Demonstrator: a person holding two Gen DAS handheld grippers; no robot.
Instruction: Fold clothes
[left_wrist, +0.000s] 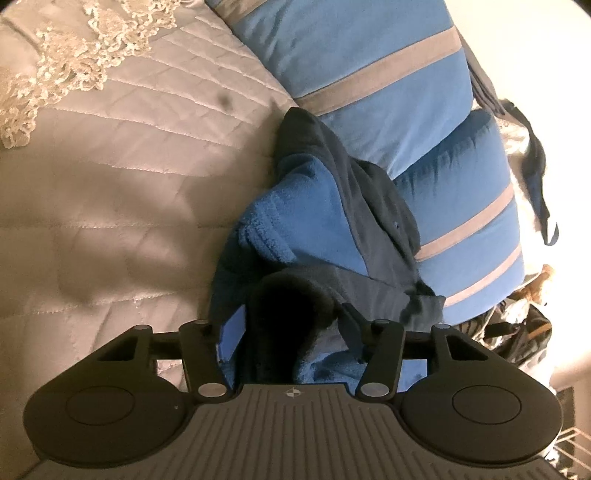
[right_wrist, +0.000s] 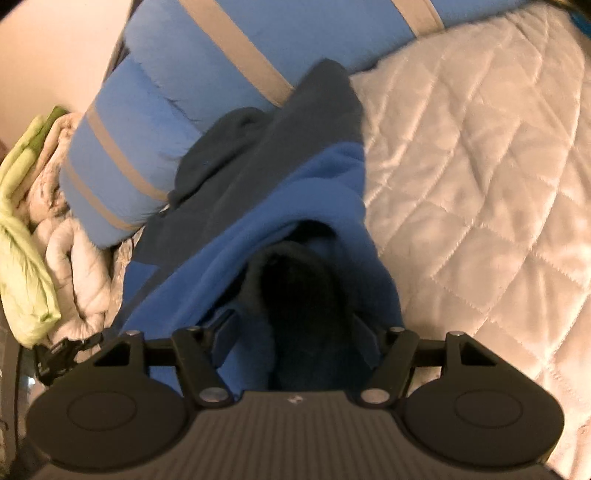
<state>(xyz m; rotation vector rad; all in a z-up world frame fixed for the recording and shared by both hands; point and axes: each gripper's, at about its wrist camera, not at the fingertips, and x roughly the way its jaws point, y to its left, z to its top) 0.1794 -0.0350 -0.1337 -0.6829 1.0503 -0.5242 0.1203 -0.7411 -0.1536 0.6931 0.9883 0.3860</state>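
A fleece garment (left_wrist: 314, 206), bright blue with navy panels, hangs bunched from my left gripper (left_wrist: 291, 325), which is shut on a thick dark fold of it. Its far end rests on the bed against the pillows. In the right wrist view the same fleece garment (right_wrist: 295, 177) drapes away from my right gripper (right_wrist: 295, 317), also shut on a dark bunched fold. Fabric covers the fingertips of both grippers. The garment stretches up toward a navy corner that lies at the pillow's edge.
A quilted beige bedspread (left_wrist: 110, 184) (right_wrist: 480, 166) lies under the garment, with lace trim (left_wrist: 66, 62) at the far left. Blue pillows with grey stripes (left_wrist: 369, 55) (right_wrist: 184, 74) border it. Puffy beige (right_wrist: 74, 251) and green (right_wrist: 26, 221) jackets lie beside the pillows. A dark bag (left_wrist: 517, 332) sits off the bed.
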